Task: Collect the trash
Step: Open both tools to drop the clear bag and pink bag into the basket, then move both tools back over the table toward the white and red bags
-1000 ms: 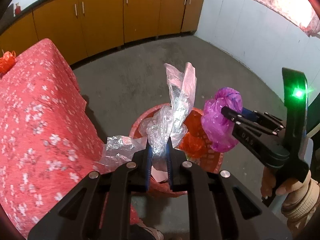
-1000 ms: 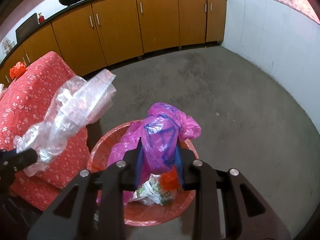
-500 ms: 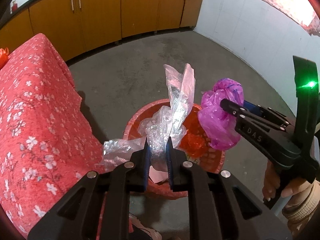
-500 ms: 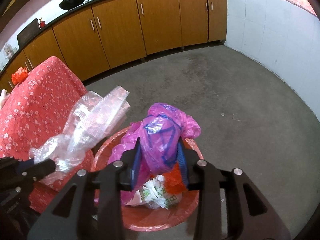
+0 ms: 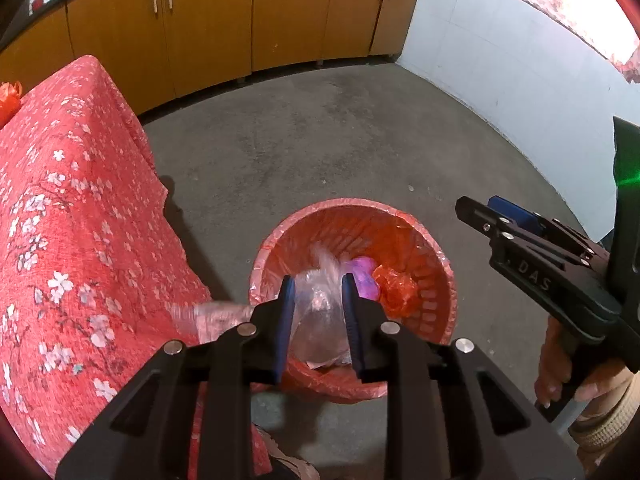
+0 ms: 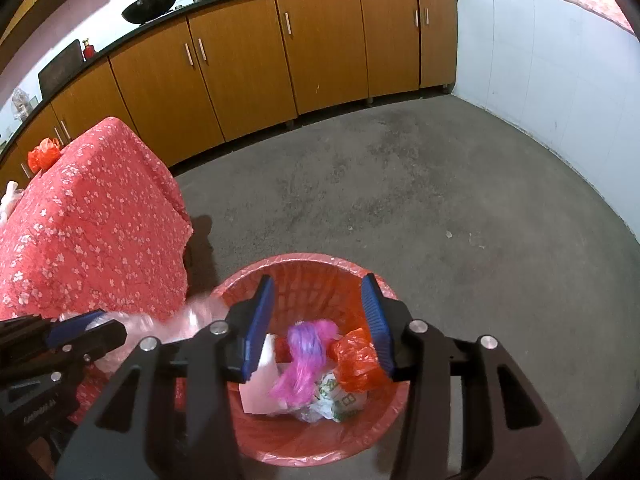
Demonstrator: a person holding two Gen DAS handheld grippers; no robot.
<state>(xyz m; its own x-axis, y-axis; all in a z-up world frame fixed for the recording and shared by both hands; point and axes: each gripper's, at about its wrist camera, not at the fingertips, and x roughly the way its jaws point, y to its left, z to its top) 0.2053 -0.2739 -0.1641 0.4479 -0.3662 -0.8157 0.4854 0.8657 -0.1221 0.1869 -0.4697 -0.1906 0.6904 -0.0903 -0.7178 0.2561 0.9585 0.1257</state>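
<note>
A red bin point(image 5: 348, 205) with a red liner stands on the floor below both grippers. My left gripper point(image 5: 319, 308) hangs over its near rim, jaws opening. A clear plastic wrap point(image 5: 320, 312) sits blurred between the fingers, sliding down into the bin, one end trailing left. My right gripper point(image 6: 318, 316) is above the bin point(image 6: 304, 258), jaws opening wide with nothing pressed between the pads. The pink plastic bag point(image 6: 306, 356) drops, blurred, onto the rubbish inside, beside an orange bag point(image 6: 356, 356). The right gripper point(image 5: 478, 208) also shows at the right of the left wrist view.
A table under a red flowered cloth point(image 5: 60, 220) stands close to the bin's left side, with an orange bag point(image 6: 42, 154) on its far end. Wooden cabinets point(image 6: 240, 60) line the back wall, and a white wall point(image 6: 560, 80) closes the right. Grey floor lies beyond the bin.
Both grippers' jaws have widened. The pink bag has left the right gripper and fallen into the bin. The clear wrap that stood up from the left gripper has dropped low between its fingers.
</note>
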